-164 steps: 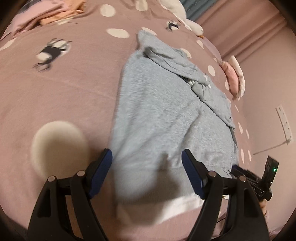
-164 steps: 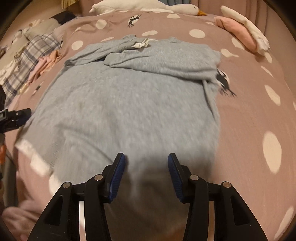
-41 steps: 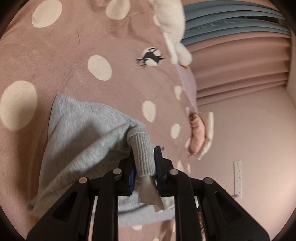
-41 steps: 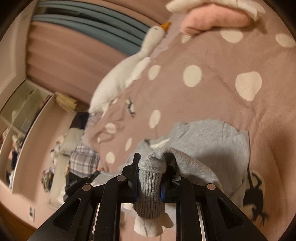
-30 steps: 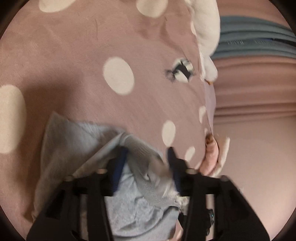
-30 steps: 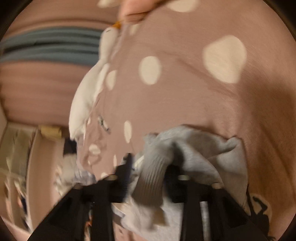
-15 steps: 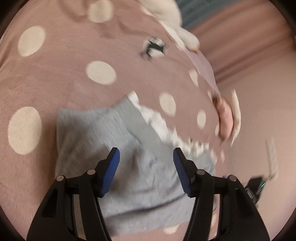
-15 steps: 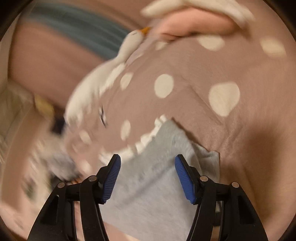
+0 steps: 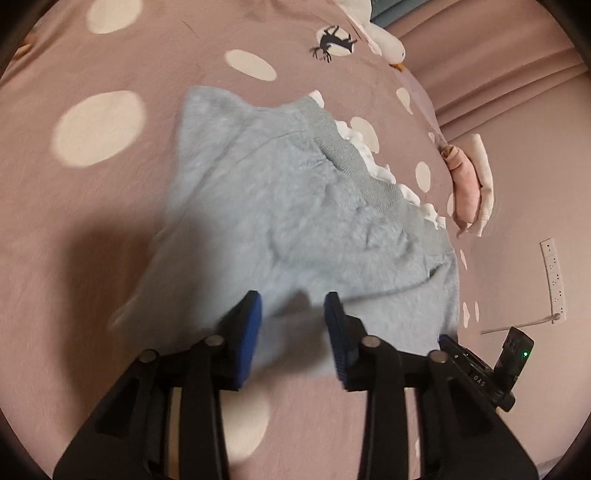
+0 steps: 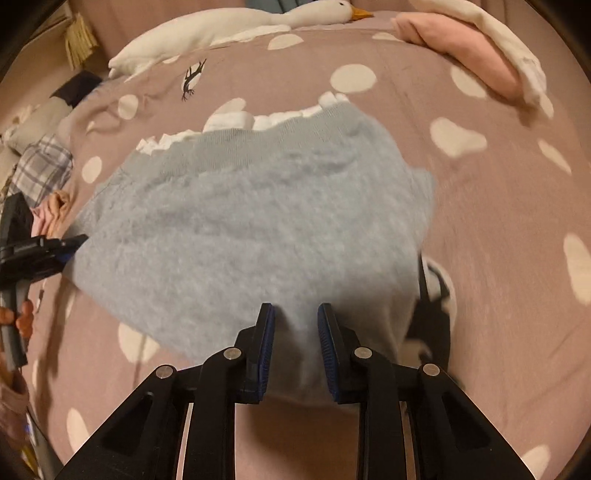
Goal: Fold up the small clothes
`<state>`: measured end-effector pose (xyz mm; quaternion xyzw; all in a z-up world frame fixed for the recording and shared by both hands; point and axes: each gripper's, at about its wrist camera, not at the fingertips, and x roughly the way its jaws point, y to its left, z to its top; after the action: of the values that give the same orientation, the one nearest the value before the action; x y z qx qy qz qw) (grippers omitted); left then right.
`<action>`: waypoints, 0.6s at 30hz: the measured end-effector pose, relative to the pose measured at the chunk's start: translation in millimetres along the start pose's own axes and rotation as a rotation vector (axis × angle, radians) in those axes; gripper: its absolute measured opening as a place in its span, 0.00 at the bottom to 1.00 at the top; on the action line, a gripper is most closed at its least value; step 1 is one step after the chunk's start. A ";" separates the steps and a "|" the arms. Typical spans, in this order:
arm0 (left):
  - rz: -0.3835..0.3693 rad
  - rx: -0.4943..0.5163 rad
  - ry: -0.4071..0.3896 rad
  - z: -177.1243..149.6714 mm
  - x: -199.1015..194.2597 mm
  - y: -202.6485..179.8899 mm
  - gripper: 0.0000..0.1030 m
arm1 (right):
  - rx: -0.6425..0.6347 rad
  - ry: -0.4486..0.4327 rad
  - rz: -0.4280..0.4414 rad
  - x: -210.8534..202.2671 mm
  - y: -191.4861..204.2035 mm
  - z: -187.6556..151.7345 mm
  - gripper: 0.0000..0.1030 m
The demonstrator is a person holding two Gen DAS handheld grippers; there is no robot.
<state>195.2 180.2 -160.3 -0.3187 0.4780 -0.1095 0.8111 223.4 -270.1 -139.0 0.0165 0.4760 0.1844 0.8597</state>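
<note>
Both tools (image 9: 291, 325) (image 10: 293, 332) let go; sweater (image 10: 251, 221) now folded, flat.

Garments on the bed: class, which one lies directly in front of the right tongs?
The grey sweater: it spreads flat just ahead of the open right tongs, white frill along its far edge. The pink folded garment lies far off at the bed's edge.

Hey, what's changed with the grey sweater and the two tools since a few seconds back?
The grey sweater was spread long; both tools clamped its ribbed hem and carried it up the bed, folding the sweater in half. Now the hem lies at the far edge, and the left tool and right tool have let go and stand open. The goose plush stayed put.
</note>
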 end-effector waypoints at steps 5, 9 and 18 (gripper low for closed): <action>-0.014 -0.017 -0.050 -21.1 -43.8 14.0 0.64 | 0.001 0.008 0.015 -19.4 -7.0 -13.3 0.26; 0.011 -0.077 -0.098 -25.5 -58.7 28.5 0.75 | 0.010 -0.004 0.024 -32.9 -0.1 -17.2 0.40; -0.162 -0.277 -0.095 -9.9 -41.6 54.5 0.78 | -0.018 -0.049 0.131 -51.7 35.0 -22.9 0.55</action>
<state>158.3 238.3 -168.3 -0.4699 0.4225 -0.0924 0.7695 169.3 -258.1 -102.4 0.0446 0.4509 0.2442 0.8574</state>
